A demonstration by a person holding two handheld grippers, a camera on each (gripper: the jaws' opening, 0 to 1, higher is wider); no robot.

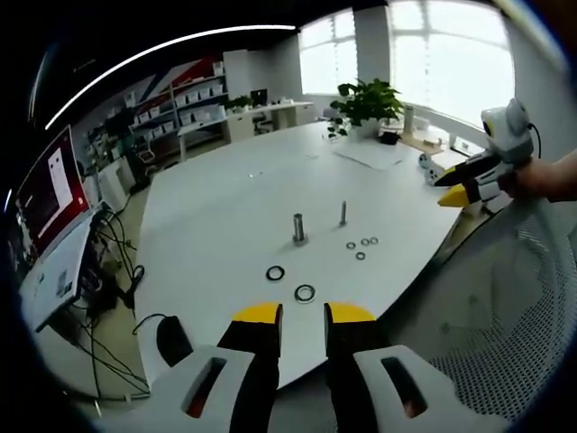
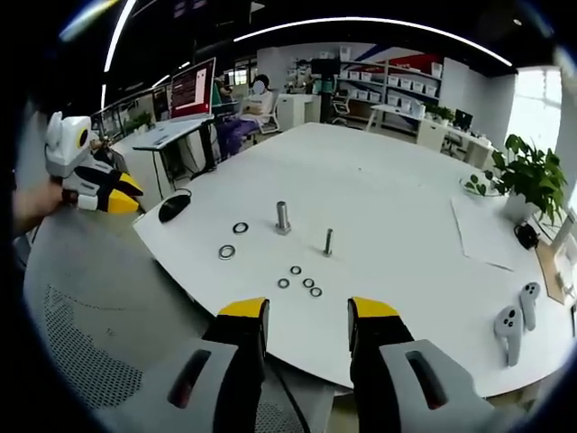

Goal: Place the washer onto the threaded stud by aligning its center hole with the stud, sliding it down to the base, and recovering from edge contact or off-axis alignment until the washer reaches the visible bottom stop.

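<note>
On the white table [image 1: 216,207] stand a thick threaded stud [image 1: 298,227] and a thinner stud [image 1: 343,213]. Two large washers [image 1: 275,272] [image 1: 305,292] lie flat in front of the thick stud, and several small washers [image 1: 360,255] lie beside the thin one. My left gripper [image 1: 304,316] hovers off the table's near edge, open, nothing between its jaws. In the right gripper view the thick stud [image 2: 282,217], thin stud [image 2: 328,242], large washers [image 2: 226,252] and small washers [image 2: 307,282] lie ahead of my right gripper [image 2: 308,311], which is open, holds nothing and sits short of the table edge.
A black mouse [image 1: 171,338] with its cable lies near the table corner. A potted plant [image 1: 365,104], a paper sheet [image 1: 370,153] and two white controllers [image 2: 514,320] sit farther off. A mesh chair [image 2: 81,334] is below both grippers. Desks and shelves fill the back.
</note>
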